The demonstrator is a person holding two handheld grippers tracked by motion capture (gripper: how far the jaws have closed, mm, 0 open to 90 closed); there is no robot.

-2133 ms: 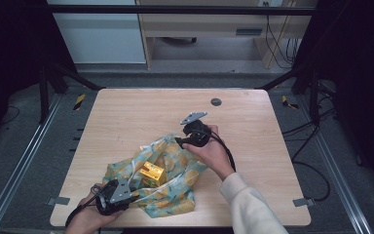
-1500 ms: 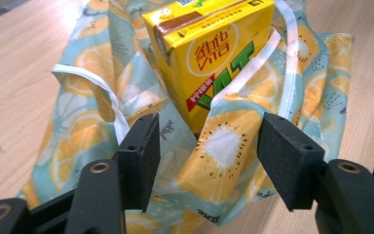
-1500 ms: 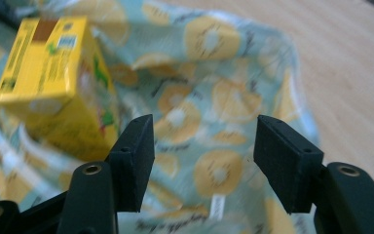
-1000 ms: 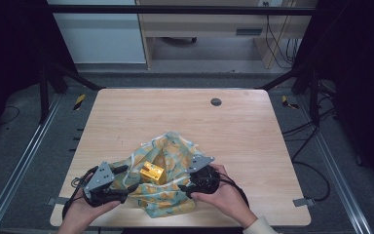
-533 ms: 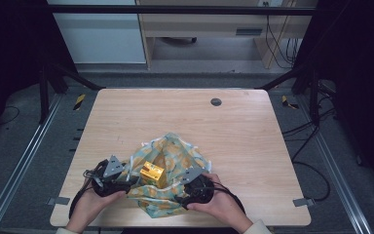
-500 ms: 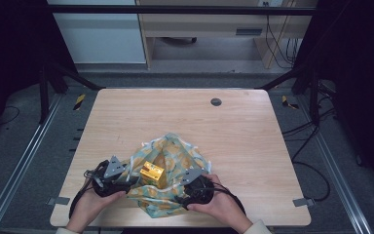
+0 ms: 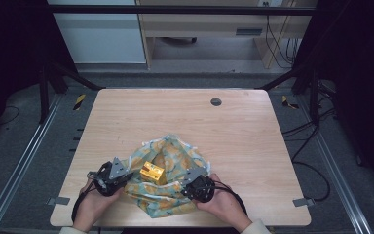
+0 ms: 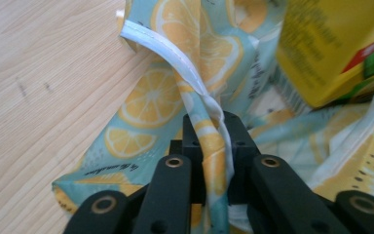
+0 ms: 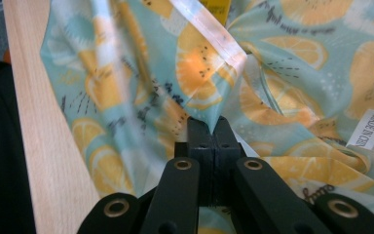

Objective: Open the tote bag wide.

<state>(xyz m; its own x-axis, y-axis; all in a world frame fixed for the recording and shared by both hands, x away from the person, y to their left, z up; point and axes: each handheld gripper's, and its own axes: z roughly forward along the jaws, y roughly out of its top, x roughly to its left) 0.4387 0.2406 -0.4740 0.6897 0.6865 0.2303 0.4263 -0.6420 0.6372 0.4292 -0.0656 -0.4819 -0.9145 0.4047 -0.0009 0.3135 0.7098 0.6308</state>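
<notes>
A light blue cloth (image 7: 170, 165) printed with orange and lemon slices lies crumpled at the table's near middle. A small yellow box (image 7: 153, 172) stands on it. My left gripper (image 7: 128, 177) is at the cloth's left edge. In the left gripper view its jaws have just been closing and the left gripper (image 8: 213, 130) is shut on a white-hemmed fold of cloth (image 8: 148, 100), with the yellow box (image 8: 331, 44) just beyond. My right gripper (image 7: 189, 179) is at the cloth's near right. The right gripper (image 9: 209, 127) has also just closed and pinches a hemmed corner of the cloth (image 9: 292, 87).
The wooden table (image 7: 253, 136) has a round grommet (image 7: 216, 102) near its far edge. Both hands sit close to the front edge, with black cables (image 7: 233, 195) trailing off. A white label (image 9: 370, 129) is sewn to the cloth. Dark frame rails flank the table.
The right gripper came from the cloth's far side to its near right edge. The left gripper slid in towards the cloth's left edge. Both jaws went from apart to pinched on fabric.
</notes>
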